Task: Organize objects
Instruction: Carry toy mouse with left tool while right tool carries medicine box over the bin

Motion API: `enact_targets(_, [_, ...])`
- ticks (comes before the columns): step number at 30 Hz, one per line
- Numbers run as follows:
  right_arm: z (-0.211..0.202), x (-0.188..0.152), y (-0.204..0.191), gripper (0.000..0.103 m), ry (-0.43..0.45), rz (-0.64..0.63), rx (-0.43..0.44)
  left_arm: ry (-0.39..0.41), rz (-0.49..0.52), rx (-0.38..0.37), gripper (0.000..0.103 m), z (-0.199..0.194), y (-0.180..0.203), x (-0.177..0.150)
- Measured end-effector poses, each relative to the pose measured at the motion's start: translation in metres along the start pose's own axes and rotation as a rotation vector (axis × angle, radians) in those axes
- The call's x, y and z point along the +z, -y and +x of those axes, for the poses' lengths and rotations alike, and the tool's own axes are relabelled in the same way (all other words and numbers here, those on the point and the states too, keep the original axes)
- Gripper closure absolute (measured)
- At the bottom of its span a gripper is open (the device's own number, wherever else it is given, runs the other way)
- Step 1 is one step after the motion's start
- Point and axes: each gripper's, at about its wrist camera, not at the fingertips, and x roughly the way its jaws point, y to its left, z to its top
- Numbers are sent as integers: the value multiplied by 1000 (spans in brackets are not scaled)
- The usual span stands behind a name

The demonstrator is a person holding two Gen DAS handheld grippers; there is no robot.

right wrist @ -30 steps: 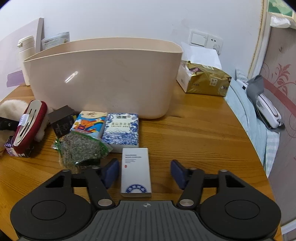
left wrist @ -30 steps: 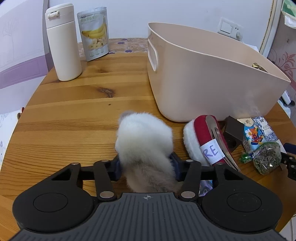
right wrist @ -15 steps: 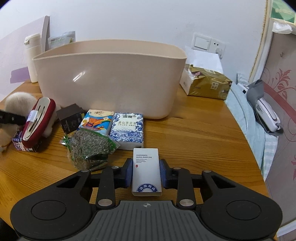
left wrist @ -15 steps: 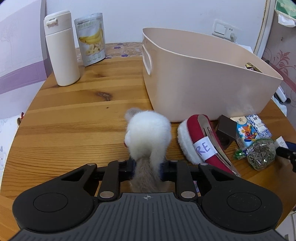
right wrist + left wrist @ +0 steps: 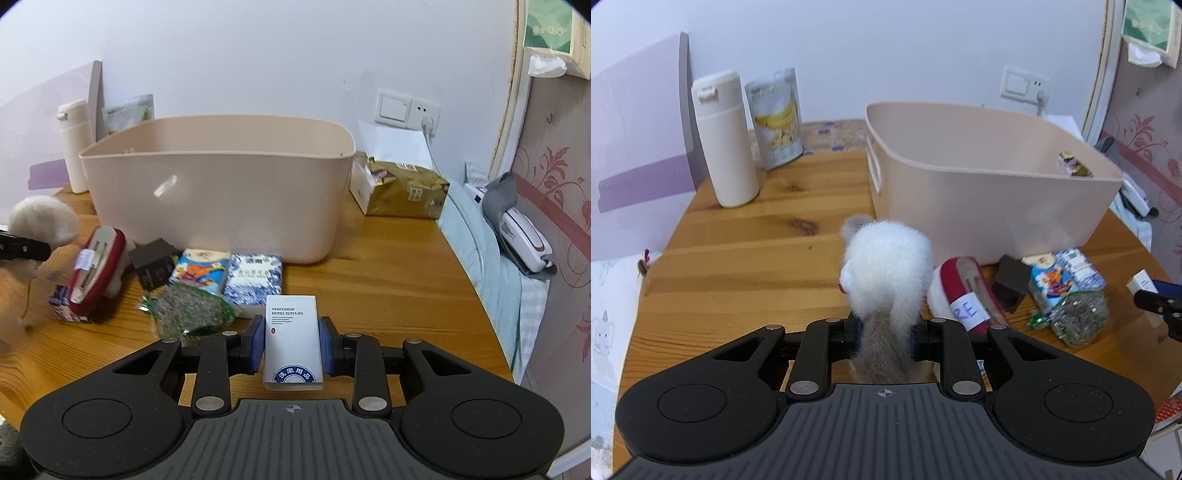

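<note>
Plush toy (image 5: 886, 266) is clenched in your left tongs (image 5: 884, 334), white box (image 5: 292, 339) in your right tongs (image 5: 291, 345); both off the desk (image 5: 746, 258). Bin (image 5: 979, 192) nearly empty; several items left.

"PREFERRED HOTEL SUPPLIES" on white box (image 5: 293, 341); "RE" on tag (image 5: 968, 312)

A round wooden table (image 5: 746, 258) carries a beige bin (image 5: 979, 199), cream flask (image 5: 726, 140), banana pouch (image 5: 777, 118) and small packets (image 5: 255, 275)
</note>
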Motion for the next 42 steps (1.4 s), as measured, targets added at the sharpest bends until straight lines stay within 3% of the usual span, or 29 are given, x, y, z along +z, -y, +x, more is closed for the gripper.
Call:
enact_targets(14, [-24,21,6,73,80,14,6,99,13,-26,81,-34,6,20])
enact_targets(18, [-29,30,5,73,106,9,6,110,-14,-67,81,-41,1,26])
enact_targets(42, [-31,76,17,73,200,33,-18,255,53,-64,81,-54,14,95])
